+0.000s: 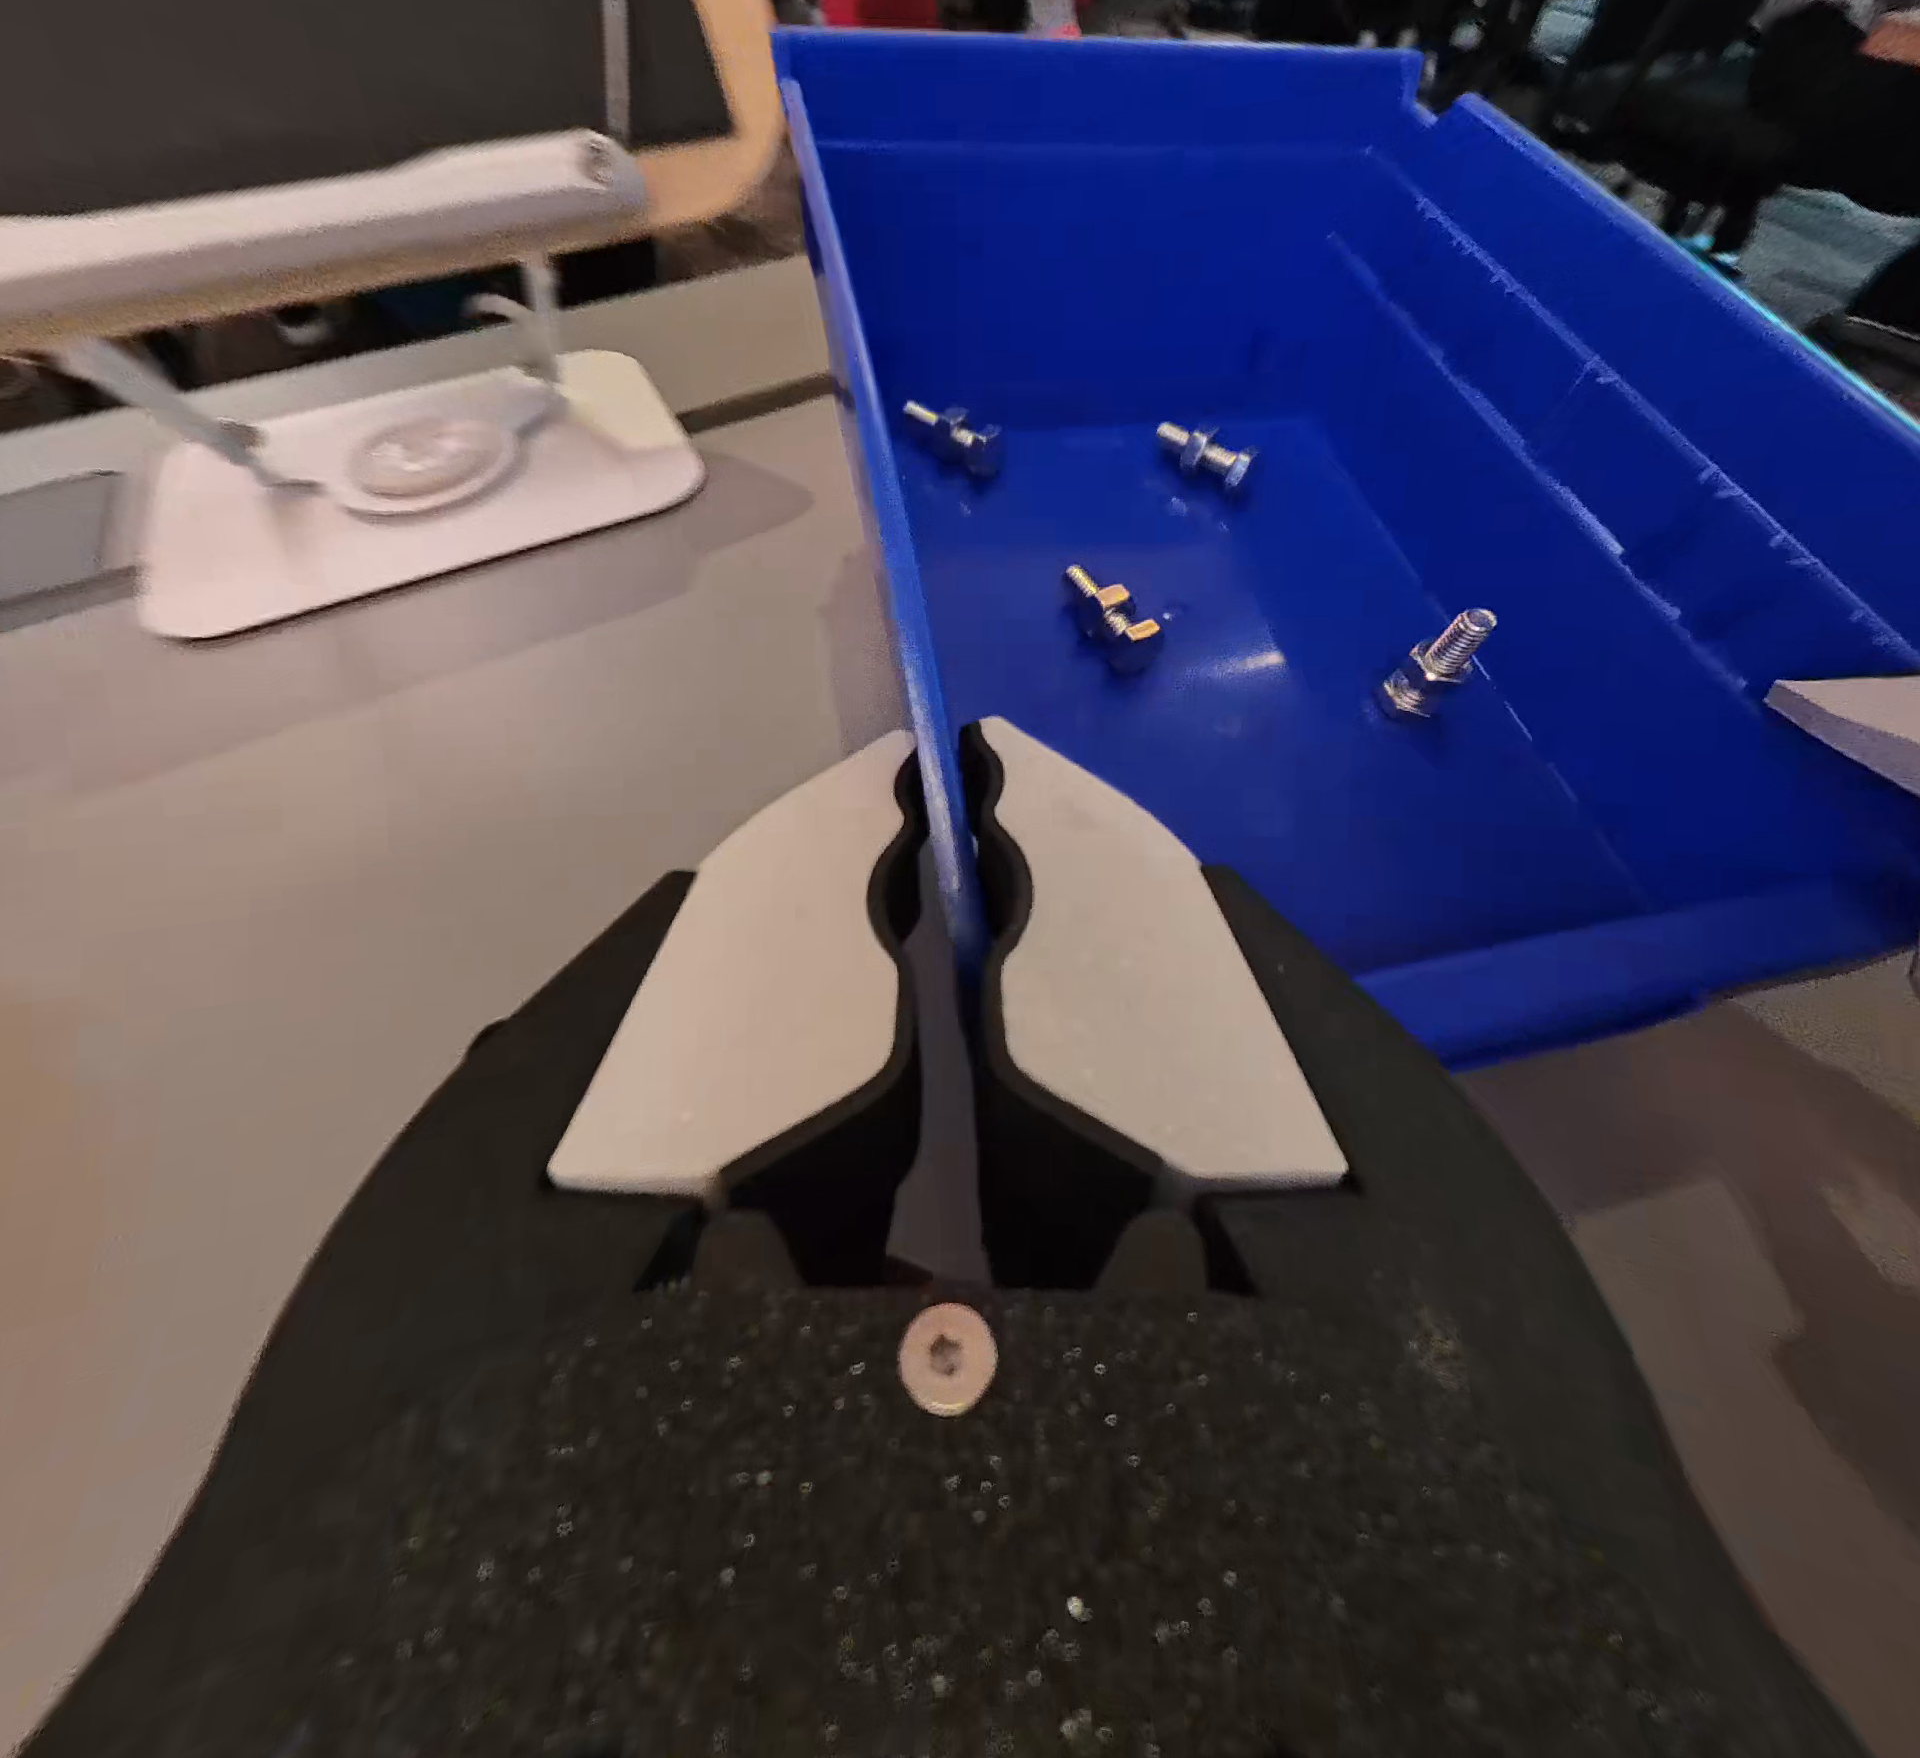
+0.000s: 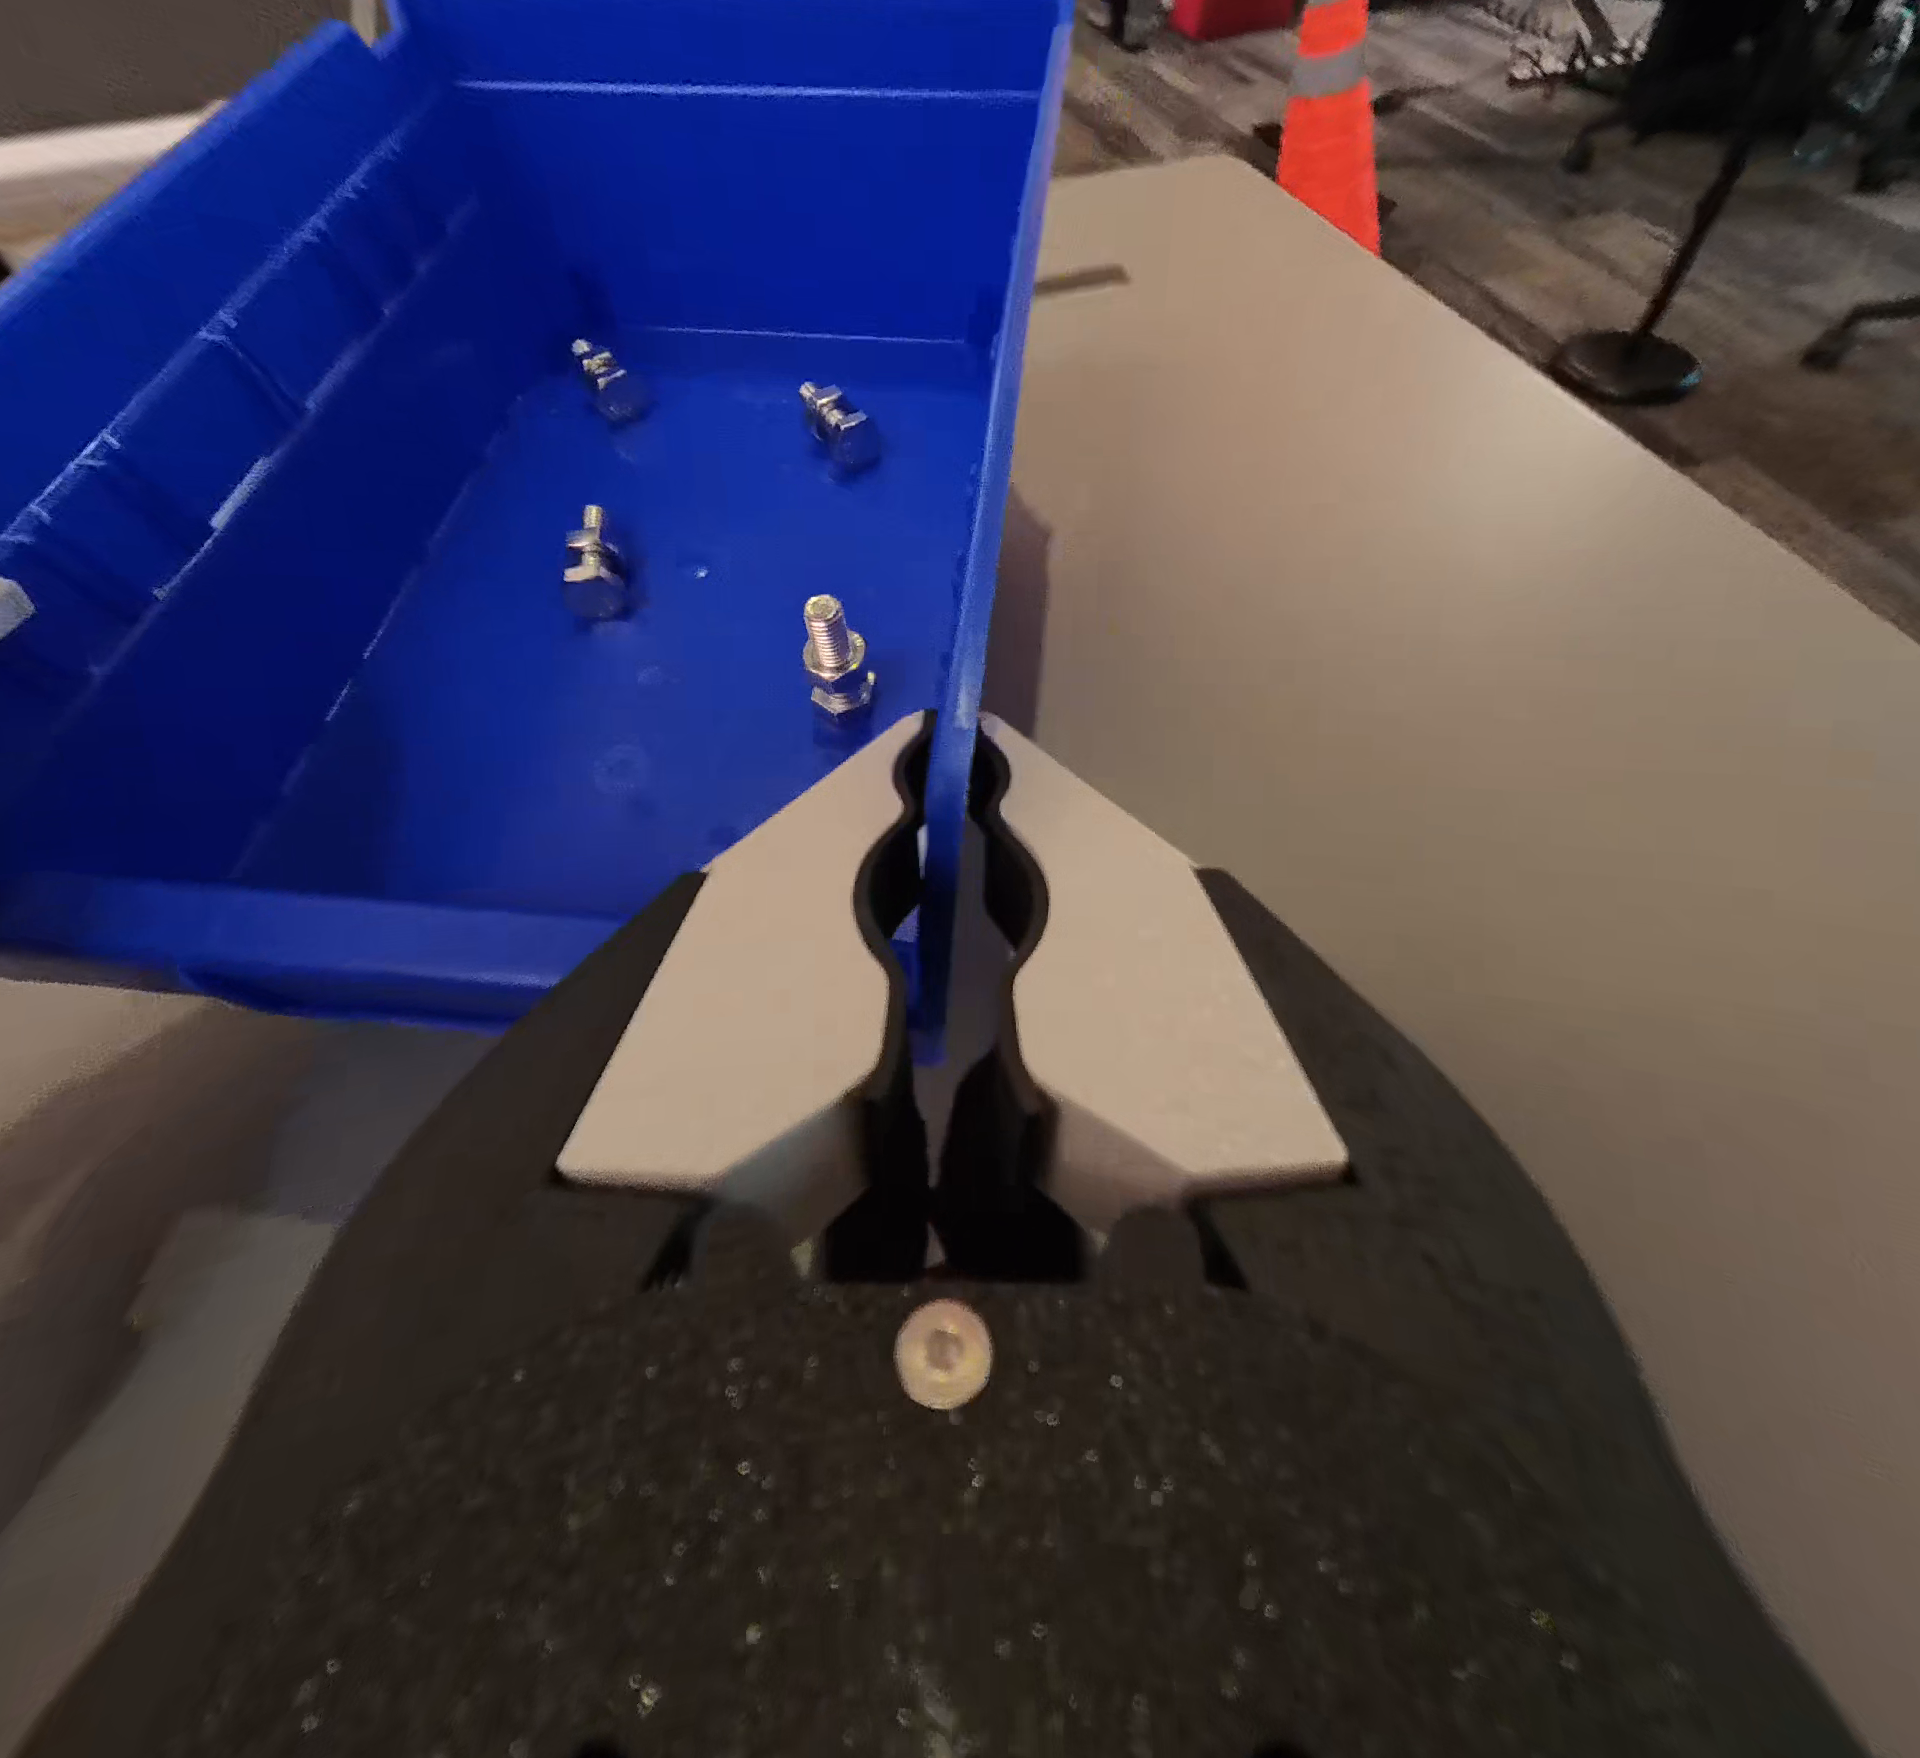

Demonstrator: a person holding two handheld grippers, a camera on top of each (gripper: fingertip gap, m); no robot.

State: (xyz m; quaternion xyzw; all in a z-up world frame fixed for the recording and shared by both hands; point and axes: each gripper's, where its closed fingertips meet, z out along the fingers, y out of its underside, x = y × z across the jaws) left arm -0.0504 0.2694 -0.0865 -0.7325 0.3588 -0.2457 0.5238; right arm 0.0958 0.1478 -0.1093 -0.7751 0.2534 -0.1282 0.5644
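A blue plastic bin [image 1: 1143,274] sits tilted over a grey table, with several silver bolts with nuts [image 1: 1112,628] on its floor. My left gripper [image 1: 940,742] is shut on the bin's left side wall, one pad on each face of the wall. My right gripper [image 2: 951,737] is shut on the bin's right side wall [image 2: 987,503] in the same way. The bolts also show in the right wrist view [image 2: 836,659]. The tip of the right gripper shows at the left view's right edge [image 1: 1860,721].
A white stand with a flat base [image 1: 416,493] stands on the grey table [image 1: 312,877] left of the bin. An orange traffic cone [image 2: 1335,46] stands on the floor beyond the table's far edge. Dark chairs and racks fill the background. Left tips to right tips: about 20 centimeters.
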